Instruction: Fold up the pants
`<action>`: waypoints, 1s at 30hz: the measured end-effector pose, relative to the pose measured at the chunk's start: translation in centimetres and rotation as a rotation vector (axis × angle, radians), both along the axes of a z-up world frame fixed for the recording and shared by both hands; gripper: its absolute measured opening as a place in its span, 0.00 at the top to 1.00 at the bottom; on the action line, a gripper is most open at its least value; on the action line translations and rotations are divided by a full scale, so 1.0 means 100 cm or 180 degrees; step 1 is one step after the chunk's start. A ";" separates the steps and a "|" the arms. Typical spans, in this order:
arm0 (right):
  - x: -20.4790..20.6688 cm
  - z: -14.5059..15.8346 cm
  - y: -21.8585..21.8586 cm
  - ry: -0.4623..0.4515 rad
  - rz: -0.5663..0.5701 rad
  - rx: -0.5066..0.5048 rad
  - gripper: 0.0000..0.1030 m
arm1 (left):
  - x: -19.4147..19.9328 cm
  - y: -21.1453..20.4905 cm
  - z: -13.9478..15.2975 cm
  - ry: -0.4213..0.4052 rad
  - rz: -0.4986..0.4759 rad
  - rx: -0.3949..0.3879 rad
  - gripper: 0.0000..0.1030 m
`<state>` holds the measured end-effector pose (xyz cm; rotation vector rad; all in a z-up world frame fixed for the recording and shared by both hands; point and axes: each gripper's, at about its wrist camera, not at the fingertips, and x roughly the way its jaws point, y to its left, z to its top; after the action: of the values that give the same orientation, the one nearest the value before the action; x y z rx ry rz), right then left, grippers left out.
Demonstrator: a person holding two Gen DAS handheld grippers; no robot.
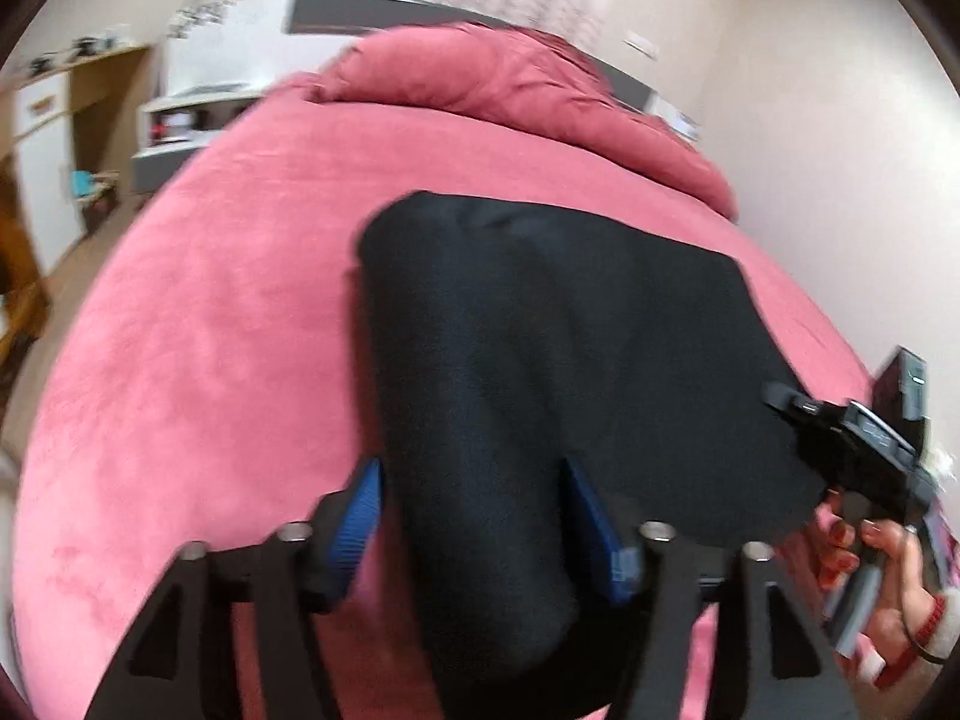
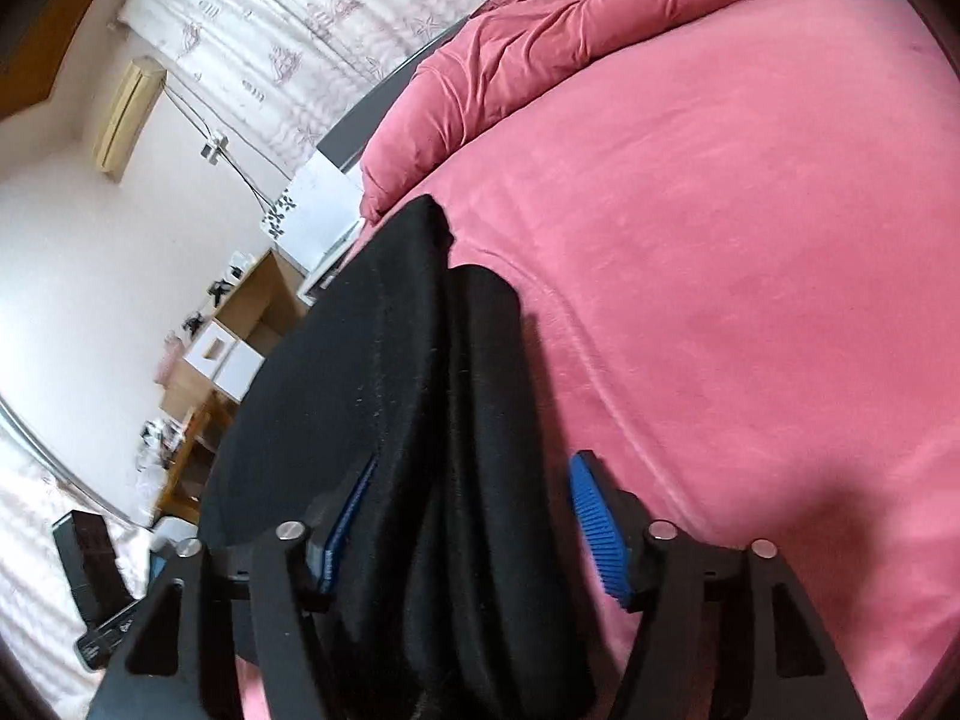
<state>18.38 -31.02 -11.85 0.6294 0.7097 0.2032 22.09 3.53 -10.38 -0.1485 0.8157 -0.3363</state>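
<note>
Pants (image 1: 540, 348), black and folded into a thick stack, are seen lying on a bed (image 1: 198, 312) covered by a pink plush blanket. The far end of the stack reaches toward the head of the bed, where a crumpled pink duvet (image 1: 480, 78) is bunched; the near end lies at the foot-side edge, under both tools.

The left gripper (image 1: 474, 516) is held over the near left part of the stack, its blue pads spread wide. Black cloth bulges up between the jaws, but the left pad stands clear of it over the blanket, so no grip is shown.

The right gripper (image 2: 474, 516) is held at the stack's other near corner, its jaws likewise spread. A raised fold of the pants (image 2: 420, 360) lies between them; the left pad is partly sunk against the cloth, while the right pad stands apart from it.

In the left wrist view, the person's right hand (image 1: 882, 588) is seen on the other tool's handle, at the bed's right edge.
</note>
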 end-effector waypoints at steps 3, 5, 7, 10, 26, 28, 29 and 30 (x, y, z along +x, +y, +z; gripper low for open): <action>-0.002 0.010 0.000 0.0066 -0.0062 -0.0229 0.30 | -0.017 0.007 0.003 -0.0073 0.0151 0.0022 0.33; -0.008 0.018 0.005 0.0096 -0.0107 -0.0354 0.30 | -0.030 0.007 0.005 -0.0165 0.0234 0.0122 0.33; -0.026 0.024 0.003 0.0096 -0.0176 -0.0542 0.28 | -0.043 0.004 0.005 -0.0244 0.0285 0.0265 0.33; -0.062 0.029 0.004 0.0080 -0.0356 -0.0837 0.23 | -0.066 0.001 0.002 -0.0330 0.0345 0.0422 0.33; -0.179 -0.010 0.077 0.0509 -0.0240 -0.1342 0.00 | -0.166 -0.020 -0.045 0.0084 0.0347 0.0905 0.34; -0.186 -0.011 0.086 0.0554 -0.0158 -0.1496 0.00 | -0.175 -0.021 -0.045 0.0076 0.0383 0.0939 0.34; -0.187 -0.010 0.090 0.0576 -0.0133 -0.1545 0.00 | -0.177 -0.022 -0.043 0.0072 0.0392 0.0941 0.34; -0.191 -0.008 0.094 0.0586 -0.0102 -0.1568 0.00 | -0.179 -0.023 -0.041 0.0085 0.0392 0.0924 0.34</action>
<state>-0.72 -21.63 -12.65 0.1883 0.8879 -0.0629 4.15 1.22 -14.48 0.0683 0.8685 -0.0977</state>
